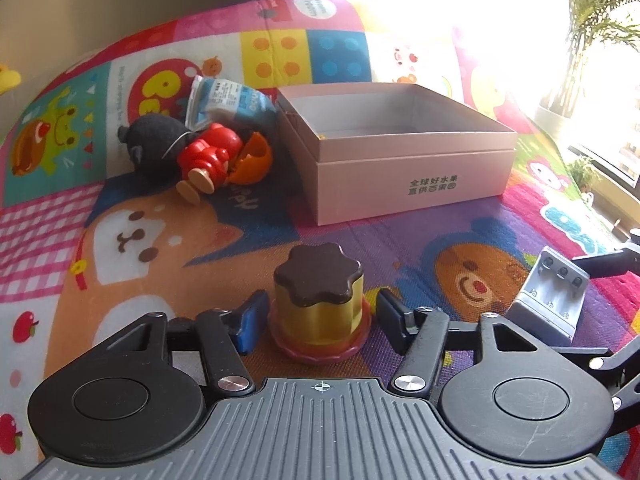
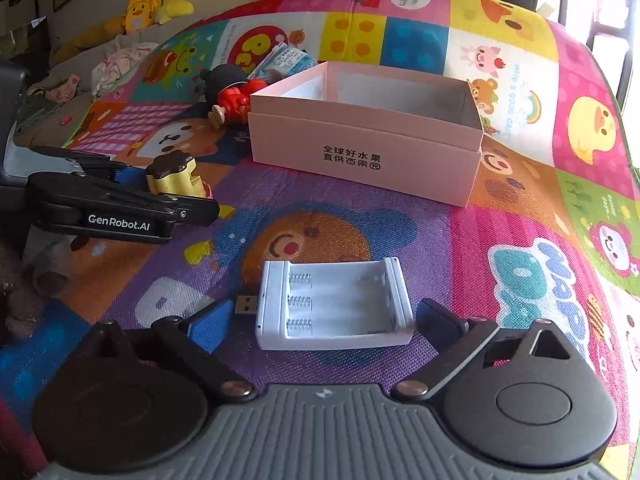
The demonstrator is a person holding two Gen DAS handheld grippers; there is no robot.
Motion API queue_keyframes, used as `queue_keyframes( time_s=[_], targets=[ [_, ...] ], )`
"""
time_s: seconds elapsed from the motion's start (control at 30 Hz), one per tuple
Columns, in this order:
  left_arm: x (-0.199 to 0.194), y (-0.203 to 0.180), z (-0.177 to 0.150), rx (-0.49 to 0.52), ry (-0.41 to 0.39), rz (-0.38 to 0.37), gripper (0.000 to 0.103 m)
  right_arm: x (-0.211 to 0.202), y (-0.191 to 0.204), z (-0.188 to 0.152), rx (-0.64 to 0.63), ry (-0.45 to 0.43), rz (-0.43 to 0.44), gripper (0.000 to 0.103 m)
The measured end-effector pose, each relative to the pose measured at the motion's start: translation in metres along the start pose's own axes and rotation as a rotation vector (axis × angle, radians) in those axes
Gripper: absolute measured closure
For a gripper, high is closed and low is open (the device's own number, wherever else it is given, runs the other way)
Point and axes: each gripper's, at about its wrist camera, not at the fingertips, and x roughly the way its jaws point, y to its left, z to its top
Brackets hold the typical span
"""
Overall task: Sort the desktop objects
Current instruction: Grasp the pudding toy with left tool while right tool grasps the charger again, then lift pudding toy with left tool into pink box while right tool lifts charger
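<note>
Right gripper (image 2: 326, 316) low over the cartoon play mat (image 2: 520, 216), jaws wide, straddling the white battery charger (image 2: 334, 306); pads clear of it on both sides. Charger's USB plug (image 2: 246, 305) sticks out left. Pink box (image 2: 368, 148) beyond, open. Left gripper (image 2: 176, 184) at frame left, fingers either side of the yellow pudding toy (image 2: 172, 176); contact unclear. Red figure (image 2: 234, 98) behind the box.

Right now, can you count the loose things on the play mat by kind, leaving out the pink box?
Toys: 3, the pudding toy, the red figure, the black plush
Battery chargers: 1, white charger
Packets: 1, blue and white packet
Total: 5
</note>
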Motion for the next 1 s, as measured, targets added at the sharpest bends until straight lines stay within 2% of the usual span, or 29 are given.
queue_keyframes(
  time_s=[0.13,0.33,0.37,0.43,0.67,0.83,0.93,1.0],
  targets=[
    [-0.008,0.002,-0.004,-0.017,0.004,-0.008,0.042,0.001,0.002,0.0,-0.007,0.0,-0.006,0.004],
    [-0.024,0.001,-0.015,0.025,0.024,-0.054,0.042,0.002,0.003,0.0,-0.013,0.007,-0.001,0.001],
    [-0.025,0.001,-0.016,0.029,0.025,-0.056,0.041,0.003,0.003,0.0,-0.015,0.009,0.001,0.0],
    [-0.026,0.001,-0.018,0.03,0.027,-0.057,0.032,0.003,0.004,0.001,-0.019,0.011,0.001,0.0],
    [-0.022,0.001,-0.017,0.01,0.018,-0.053,0.03,0.003,0.004,0.001,-0.016,0.01,0.003,0.0],
    [-0.023,0.001,-0.017,-0.007,0.015,-0.041,0.033,0.003,0.005,0.001,-0.012,0.007,0.002,0.001],
    [-0.026,-0.004,-0.019,0.005,0.011,-0.014,0.042,0.002,0.008,0.001,-0.018,0.002,-0.006,0.009],
    [-0.03,-0.009,-0.02,0.028,0.013,-0.001,0.042,0.001,0.011,0.003,-0.02,0.005,-0.012,0.012]
  ],
)
